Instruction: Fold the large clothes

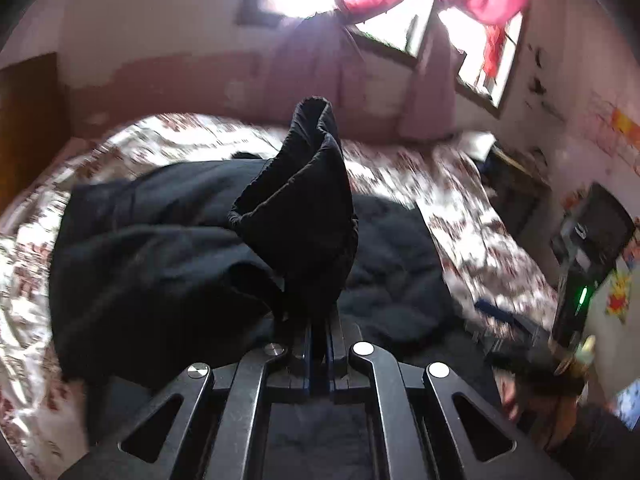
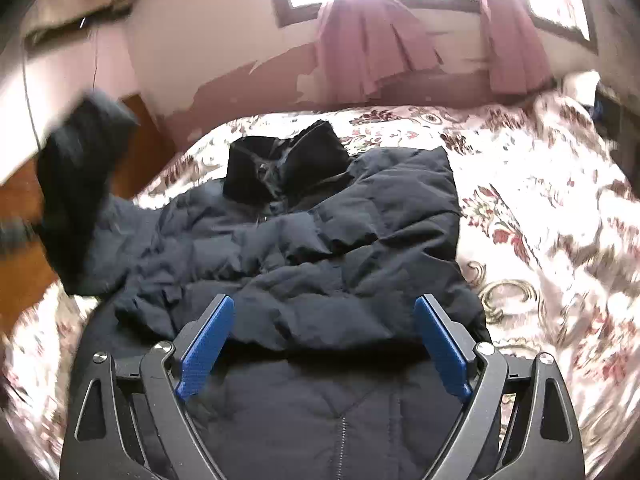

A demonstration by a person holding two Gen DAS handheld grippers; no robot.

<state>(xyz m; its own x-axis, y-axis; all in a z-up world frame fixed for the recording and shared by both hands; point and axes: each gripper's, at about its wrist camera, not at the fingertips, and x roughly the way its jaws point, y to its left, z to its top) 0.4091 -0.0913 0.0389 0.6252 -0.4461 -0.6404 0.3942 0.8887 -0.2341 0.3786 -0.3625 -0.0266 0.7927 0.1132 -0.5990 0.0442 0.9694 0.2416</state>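
The dark puffer jacket [image 2: 320, 240] lies spread on the bed [image 2: 540, 208], collar [image 2: 286, 168] at the far end by the window wall, hem nearest the right gripper [image 2: 320, 340]: its long axis runs straight away from those jaws. They stand wide apart over the lower body, holding nothing. The left gripper [image 1: 318, 332] is pinched tight on a sleeve [image 1: 304, 200], the cuff standing up beyond its jaws, lifted off the bedding. This looks like the sleeve fold, early in the job. Next, I'd judge, the sleeve wants carrying across the chest and laying flat while the free jaws steady the body.
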